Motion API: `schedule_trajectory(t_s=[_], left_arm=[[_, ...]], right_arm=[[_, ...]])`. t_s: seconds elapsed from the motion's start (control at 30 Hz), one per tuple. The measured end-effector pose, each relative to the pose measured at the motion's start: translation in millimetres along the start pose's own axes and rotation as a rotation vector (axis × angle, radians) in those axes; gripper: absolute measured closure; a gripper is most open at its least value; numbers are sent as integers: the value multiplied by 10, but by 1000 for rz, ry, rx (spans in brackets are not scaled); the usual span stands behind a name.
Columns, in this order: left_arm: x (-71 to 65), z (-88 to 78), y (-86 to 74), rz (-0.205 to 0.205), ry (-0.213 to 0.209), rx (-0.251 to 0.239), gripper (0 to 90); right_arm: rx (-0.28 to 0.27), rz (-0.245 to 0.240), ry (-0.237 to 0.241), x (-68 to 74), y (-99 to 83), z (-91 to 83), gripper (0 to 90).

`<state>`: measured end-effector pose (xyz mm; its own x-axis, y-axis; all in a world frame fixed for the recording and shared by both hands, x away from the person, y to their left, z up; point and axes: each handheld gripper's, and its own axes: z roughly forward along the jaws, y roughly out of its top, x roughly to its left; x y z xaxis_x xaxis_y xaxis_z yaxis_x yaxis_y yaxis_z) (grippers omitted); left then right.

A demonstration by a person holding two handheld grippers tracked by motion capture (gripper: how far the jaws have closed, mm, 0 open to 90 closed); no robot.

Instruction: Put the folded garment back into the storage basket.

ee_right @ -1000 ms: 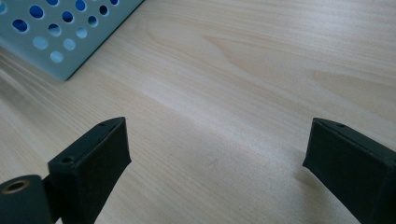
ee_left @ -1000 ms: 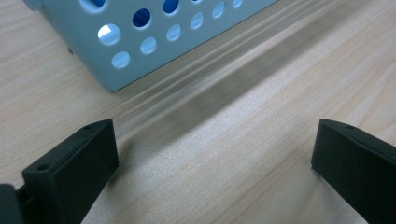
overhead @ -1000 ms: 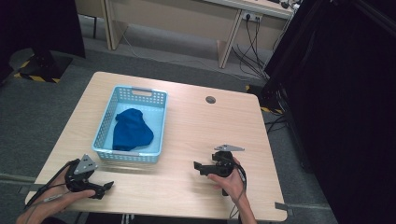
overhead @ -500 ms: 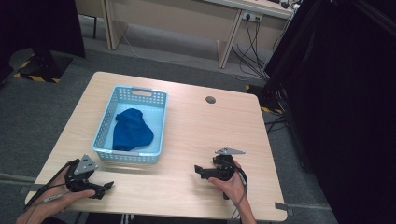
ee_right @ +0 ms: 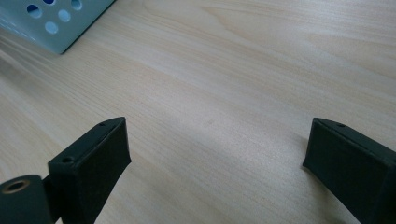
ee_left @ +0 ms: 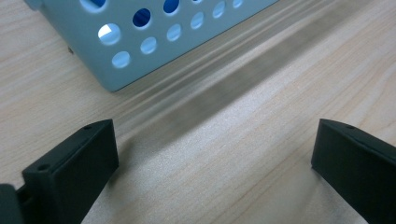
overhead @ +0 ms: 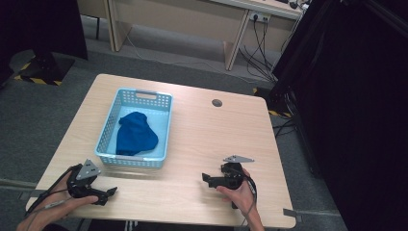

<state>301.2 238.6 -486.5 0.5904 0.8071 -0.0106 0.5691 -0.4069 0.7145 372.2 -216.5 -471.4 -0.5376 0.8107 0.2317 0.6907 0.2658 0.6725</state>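
A light blue perforated basket (overhead: 109,132) stands on the left half of the wooden table, with a crumpled dark blue cloth (overhead: 136,134) lying inside it. My left gripper (overhead: 108,193) rests low on the table near the front left corner, just in front of the basket, open and empty. In the left gripper view (ee_left: 215,158) the basket's corner (ee_left: 140,51) is close ahead between the wide-apart jaws. My right gripper (overhead: 206,179) sits at the front right, open with bare wood between its jaws (ee_right: 215,158); the basket's corner (ee_right: 60,28) shows at the upper left.
The table (overhead: 207,139) has a small round cable hole (overhead: 217,102) near its far edge. Desk legs and cables stand on the floor beyond. A dark curtain hangs to the right of the table.
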Motion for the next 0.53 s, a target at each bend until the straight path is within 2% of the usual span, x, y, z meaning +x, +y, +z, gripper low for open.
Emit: schedule_trajectory(t_s=[0.53], left_arm=[[0, 0, 0, 0, 0, 0, 0]], right_arm=[[-5, 1, -7, -9, -67, -61, 71]])
